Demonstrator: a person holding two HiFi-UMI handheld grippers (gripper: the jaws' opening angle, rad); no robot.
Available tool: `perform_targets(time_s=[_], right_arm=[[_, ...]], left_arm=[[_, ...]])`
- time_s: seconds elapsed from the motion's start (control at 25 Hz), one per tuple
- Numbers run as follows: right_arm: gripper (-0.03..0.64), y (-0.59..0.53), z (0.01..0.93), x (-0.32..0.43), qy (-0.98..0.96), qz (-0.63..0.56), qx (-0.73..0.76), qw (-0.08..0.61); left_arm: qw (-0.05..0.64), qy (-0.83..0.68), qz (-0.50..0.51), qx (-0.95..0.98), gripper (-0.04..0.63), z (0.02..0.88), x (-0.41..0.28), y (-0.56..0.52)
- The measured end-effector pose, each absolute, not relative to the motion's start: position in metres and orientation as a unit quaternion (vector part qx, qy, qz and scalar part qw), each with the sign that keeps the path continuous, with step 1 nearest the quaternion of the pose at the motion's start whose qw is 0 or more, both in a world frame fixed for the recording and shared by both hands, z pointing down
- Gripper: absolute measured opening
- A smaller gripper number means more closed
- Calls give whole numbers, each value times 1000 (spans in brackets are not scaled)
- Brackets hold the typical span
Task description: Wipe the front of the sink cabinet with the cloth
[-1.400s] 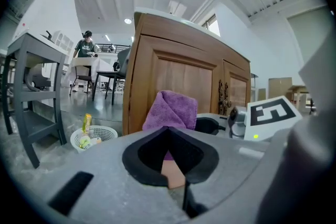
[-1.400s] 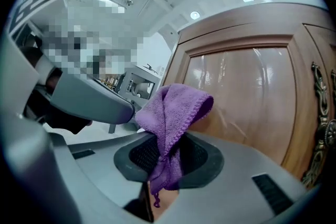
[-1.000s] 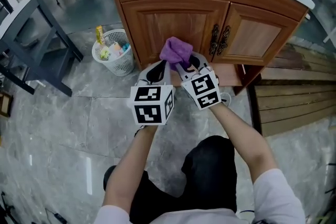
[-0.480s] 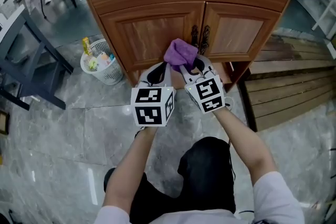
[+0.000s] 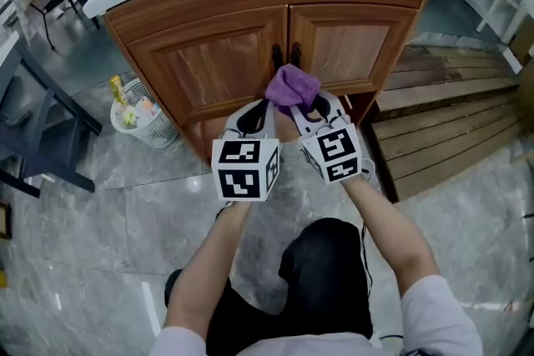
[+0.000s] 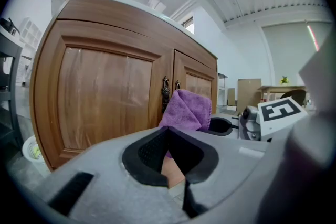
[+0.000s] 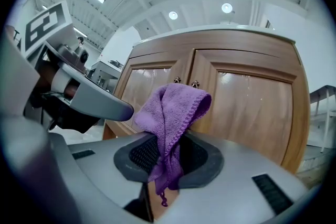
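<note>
Right hand-held gripper [image 7: 167, 162] clamps purple cloth [image 7: 176, 105] near sink cabinet [image 7: 252, 107]

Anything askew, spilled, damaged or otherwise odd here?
Nothing stands out. Both cabinet doors sit shut and flush, the bin stands upright beside them, and the cloth is bunched in the right gripper.
</note>
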State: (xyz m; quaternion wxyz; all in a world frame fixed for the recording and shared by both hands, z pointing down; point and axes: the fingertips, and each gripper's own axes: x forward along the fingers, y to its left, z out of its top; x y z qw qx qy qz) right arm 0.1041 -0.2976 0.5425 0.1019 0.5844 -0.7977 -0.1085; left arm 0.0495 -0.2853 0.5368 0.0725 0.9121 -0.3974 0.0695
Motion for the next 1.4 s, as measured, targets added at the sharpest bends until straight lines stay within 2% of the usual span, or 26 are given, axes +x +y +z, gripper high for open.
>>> perform_targets(time_s=[1.4], right_arm=[[77, -292, 549, 280, -695, -74, 703, 127]], left_arm=[[68, -280, 80, 954, 3, 551, 194, -269]])
